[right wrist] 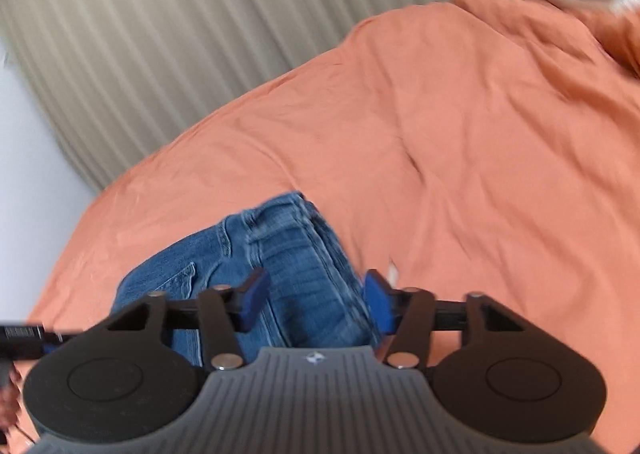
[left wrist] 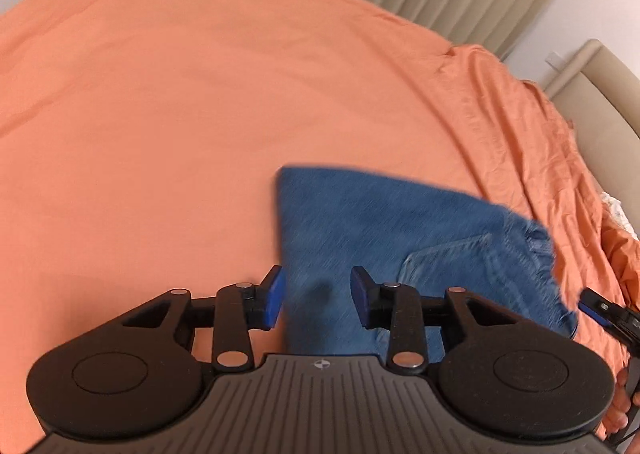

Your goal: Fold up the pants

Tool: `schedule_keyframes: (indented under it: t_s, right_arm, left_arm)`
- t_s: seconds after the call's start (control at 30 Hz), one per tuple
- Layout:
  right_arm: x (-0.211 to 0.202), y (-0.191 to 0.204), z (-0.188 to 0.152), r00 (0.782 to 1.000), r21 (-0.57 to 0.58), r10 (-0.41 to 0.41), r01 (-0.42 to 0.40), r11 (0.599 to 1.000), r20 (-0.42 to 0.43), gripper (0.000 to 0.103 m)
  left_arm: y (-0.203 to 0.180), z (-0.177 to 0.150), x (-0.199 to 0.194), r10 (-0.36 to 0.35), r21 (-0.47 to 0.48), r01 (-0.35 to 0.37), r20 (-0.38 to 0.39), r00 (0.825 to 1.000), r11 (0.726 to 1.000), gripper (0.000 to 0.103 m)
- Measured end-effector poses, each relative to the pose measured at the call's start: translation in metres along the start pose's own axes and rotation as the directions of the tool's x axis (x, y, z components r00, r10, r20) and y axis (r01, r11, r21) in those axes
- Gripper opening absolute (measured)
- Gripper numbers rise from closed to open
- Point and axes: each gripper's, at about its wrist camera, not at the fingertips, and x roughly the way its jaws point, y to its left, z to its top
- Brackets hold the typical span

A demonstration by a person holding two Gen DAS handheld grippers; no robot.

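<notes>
Left wrist view shows the jeans (left wrist: 400, 246) folded into a compact blue bundle on the orange sheet (left wrist: 200, 114), lying under and just ahead of the left gripper (left wrist: 318, 300). Its jaws stand apart, both blue pads free of the cloth, so nothing is grasped. Right wrist view shows the same jeans (right wrist: 280, 274) from the waistband side, with the right gripper (right wrist: 316, 302) hanging over them; denim shows between its pads, but motion blur hides whether they press on it, so I cannot tell if it grips. Denim like this is probably fairly heavy and soft but holds a crease, with thick stacked layers that resist slipping; the doubled seams and the waistband edge look like the firmest places to pinch, taking all layers at once. No brand or readable writing shows on the jeans; a label on the dark bar at the left edge of the right view is too small to read.
</notes>
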Motion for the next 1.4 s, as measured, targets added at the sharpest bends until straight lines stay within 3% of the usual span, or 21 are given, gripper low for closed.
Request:
schedule_keyframes:
  t_s: [0.1, 0.27, 0.37, 0.5, 0.8, 0.93, 1.0, 1.03, 1.1, 1.2, 1.27, 1.33, 1.4]
  right_arm:
    - [0.022, 0.015, 0.023, 0.999, -0.058, 0.032, -0.034, 0.998, -0.03, 0.025]
    - [0.069, 0.043, 0.047, 0.997, -0.172, 0.048, -0.058, 0.983, -0.062, 0.016]
    - [0.098, 0.047, 0.045, 0.995, -0.217, -0.037, 0.015, 0.976, -0.095, 0.006]
    - [0.12, 0.041, 0.032, 0.989, -0.251, -0.086, 0.054, 0.967, -0.122, 0.005]
    - [0.136, 0.025, 0.03, 0.985, -0.192, -0.082, 0.053, 0.98, -0.149, 0.005]
    - [0.13, 0.029, 0.03, 0.983, -0.202, -0.092, 0.059, 0.978, -0.159, 0.005]
    - [0.121, 0.033, 0.037, 0.983, -0.213, -0.093, 0.058, 0.975, -0.159, 0.011]
    - [0.111, 0.033, 0.039, 0.986, -0.218, -0.073, 0.038, 0.975, -0.152, 0.016]
    - [0.089, 0.028, 0.044, 0.991, -0.207, -0.02, -0.008, 0.978, -0.134, 0.046]
    - [0.065, 0.009, 0.05, 0.986, -0.159, 0.048, -0.074, 0.984, -0.16, 0.051]
    - [0.057, -0.01, 0.057, 0.975, -0.093, 0.084, -0.105, 0.99, -0.206, 0.051]
    - [0.054, -0.03, 0.061, 0.966, -0.032, 0.105, -0.116, 0.993, -0.236, 0.055]
    - [0.059, -0.047, 0.061, 0.946, 0.021, 0.126, -0.125, 0.992, -0.297, 0.059]
  left_arm:
    - [-0.018, 0.015, 0.015, -0.006, 0.07, 0.004, 0.023, 1.0, 0.998, 0.04]
    - [-0.029, 0.029, 0.048, 0.029, 0.134, -0.031, 0.021, 0.999, 0.99, 0.039]
    - [-0.023, 0.032, 0.068, 0.061, 0.139, -0.06, -0.002, 0.998, 0.988, 0.032]
    - [-0.017, 0.034, 0.085, 0.1, 0.161, -0.094, -0.032, 0.994, 0.983, 0.019]
    - [-0.018, 0.036, 0.093, 0.154, 0.172, -0.141, -0.066, 0.986, 0.975, 0.01]
    - [-0.024, 0.036, 0.08, 0.235, 0.198, -0.223, -0.039, 0.971, 0.954, 0.014]
    - [-0.03, 0.03, 0.068, 0.345, 0.264, -0.332, -0.003, 0.938, 0.906, 0.025]
    - [-0.032, 0.025, 0.059, 0.361, 0.291, -0.351, 0.02, 0.932, 0.89, 0.033]
    - [-0.032, 0.013, 0.039, 0.311, 0.299, -0.307, 0.035, 0.95, 0.904, 0.044]
    - [-0.025, -0.002, 0.012, 0.219, 0.243, -0.215, 0.008, 0.976, 0.946, 0.057]
    - [-0.02, -0.011, 0.0, 0.144, 0.18, -0.139, -0.014, 0.989, 0.974, 0.061]
    - [-0.012, -0.02, -0.007, 0.079, 0.096, -0.075, -0.036, 0.996, 0.993, 0.068]
    - [-0.004, -0.028, -0.009, 0.039, 0.018, -0.038, -0.055, 0.998, 0.999, 0.068]
